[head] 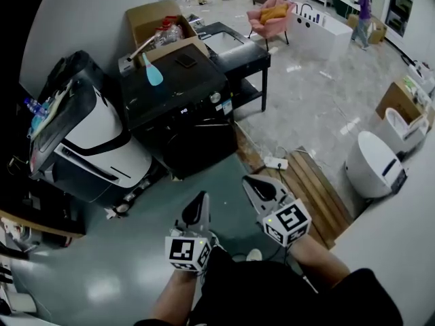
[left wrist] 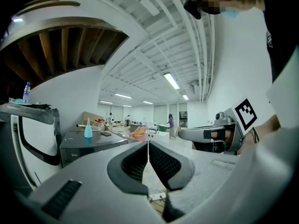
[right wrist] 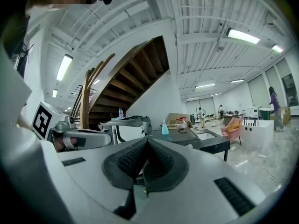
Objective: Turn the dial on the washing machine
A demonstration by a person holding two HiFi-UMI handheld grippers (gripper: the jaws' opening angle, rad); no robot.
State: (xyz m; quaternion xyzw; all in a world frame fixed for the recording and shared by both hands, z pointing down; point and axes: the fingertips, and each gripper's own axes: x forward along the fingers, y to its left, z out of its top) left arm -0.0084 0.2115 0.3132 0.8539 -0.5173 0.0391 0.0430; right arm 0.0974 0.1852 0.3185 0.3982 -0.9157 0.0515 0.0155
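Observation:
The black washing machine stands against the wall ahead, with a small silvery dial at the right of its front panel. A blue bottle and a dark flat object lie on its top. Both grippers hang low in front of the person, well short of the machine. The left gripper is shut and empty, and so is the right gripper. In the left gripper view the shut gripper points past the machine. In the right gripper view the shut gripper faces the machine's top.
A white and black machine stands left of the washer. Behind are a cardboard box and a black table. A power strip and wooden boards lie on the floor at right, near a white round unit.

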